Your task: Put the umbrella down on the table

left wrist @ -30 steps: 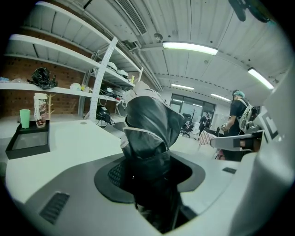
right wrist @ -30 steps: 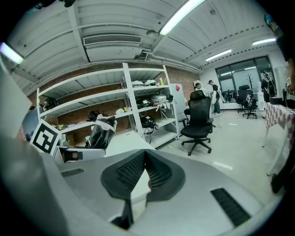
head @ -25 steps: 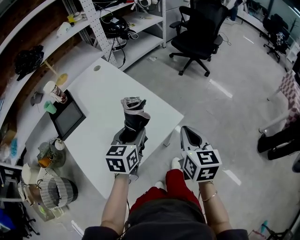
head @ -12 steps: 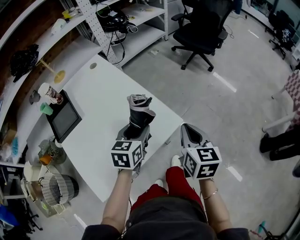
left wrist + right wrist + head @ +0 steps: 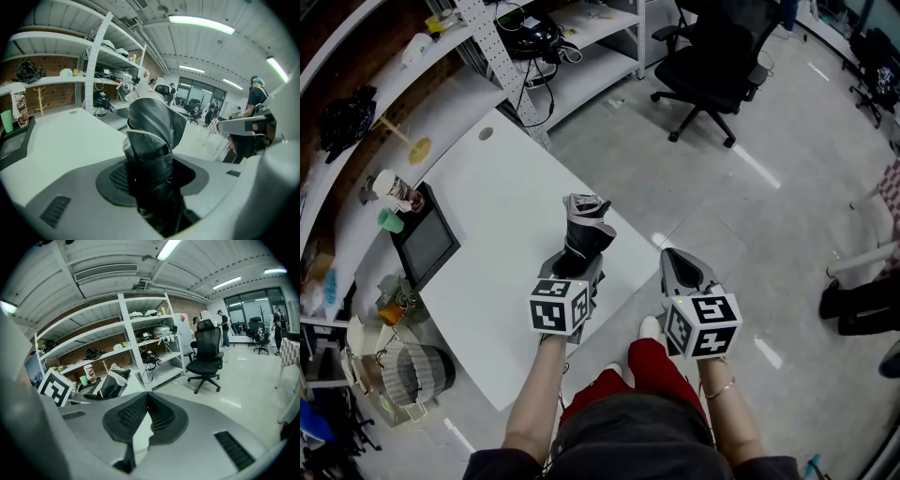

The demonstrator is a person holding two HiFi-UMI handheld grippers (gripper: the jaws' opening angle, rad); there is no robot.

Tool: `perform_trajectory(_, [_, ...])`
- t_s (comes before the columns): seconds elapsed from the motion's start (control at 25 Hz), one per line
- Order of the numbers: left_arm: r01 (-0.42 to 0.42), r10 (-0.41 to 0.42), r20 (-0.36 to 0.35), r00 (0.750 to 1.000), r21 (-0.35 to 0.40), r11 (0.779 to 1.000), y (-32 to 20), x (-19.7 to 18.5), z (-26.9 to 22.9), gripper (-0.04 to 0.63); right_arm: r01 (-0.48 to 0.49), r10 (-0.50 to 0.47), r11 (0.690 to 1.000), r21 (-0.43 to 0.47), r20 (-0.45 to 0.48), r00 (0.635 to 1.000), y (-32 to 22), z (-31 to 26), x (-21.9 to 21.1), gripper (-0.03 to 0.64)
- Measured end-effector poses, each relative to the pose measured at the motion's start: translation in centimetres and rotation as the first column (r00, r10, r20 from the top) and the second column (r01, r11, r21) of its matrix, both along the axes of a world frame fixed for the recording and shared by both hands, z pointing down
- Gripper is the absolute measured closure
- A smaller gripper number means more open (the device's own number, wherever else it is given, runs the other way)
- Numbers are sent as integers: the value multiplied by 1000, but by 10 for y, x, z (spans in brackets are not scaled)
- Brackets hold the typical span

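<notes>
A folded black umbrella (image 5: 585, 231) with pale grey trim stands upright in my left gripper (image 5: 577, 266), above the near right corner of the white table (image 5: 502, 211). In the left gripper view the umbrella (image 5: 152, 129) fills the gap of that gripper (image 5: 151, 174), and the pads press on its lower part. My right gripper (image 5: 677, 268) hangs to the right of the table, over the floor. Its jaws meet at the tips with nothing between them (image 5: 146, 400). From the right gripper view the umbrella (image 5: 112, 383) shows at the left.
A black tablet (image 5: 424, 246), cups (image 5: 392, 190) and a wire basket (image 5: 414, 377) line the table's left side. Metal shelving (image 5: 534, 47) stands behind it. A black office chair (image 5: 719, 61) is on the floor beyond. Someone's shoes (image 5: 853, 305) are at the right.
Both grippers have moved forward and a little lower. The umbrella stays in the left grip and now stands further over the table's corner.
</notes>
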State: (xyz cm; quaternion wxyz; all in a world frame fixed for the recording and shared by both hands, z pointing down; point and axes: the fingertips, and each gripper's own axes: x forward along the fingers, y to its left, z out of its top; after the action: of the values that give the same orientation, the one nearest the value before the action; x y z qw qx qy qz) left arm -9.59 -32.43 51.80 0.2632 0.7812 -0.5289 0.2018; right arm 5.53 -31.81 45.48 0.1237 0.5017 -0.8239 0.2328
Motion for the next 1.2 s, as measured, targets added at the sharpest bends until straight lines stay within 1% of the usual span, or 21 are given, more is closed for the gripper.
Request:
perform_trajectory(0.4, [22, -19, 42, 999, -68, 997, -27, 6, 23, 385, 42, -42, 999, -23, 2, 999, -35, 7, 0, 598])
perform_trajectory(0.56, [19, -13, 59, 998, -89, 996, -32, 8, 33, 385, 39, -39, 998, -40, -1, 999, -41, 14, 2, 598])
perform_trajectory(0.88, [19, -6, 95, 995, -142, 990, -43, 14, 48, 385, 63, -64, 996, -66, -10, 998, -51, 25, 1, 598])
perform_trajectory(1.2, [21, -1, 118, 993, -164, 986, -53, 16, 59, 385, 84, -85, 993, -81, -13, 996, -55, 32, -4, 598])
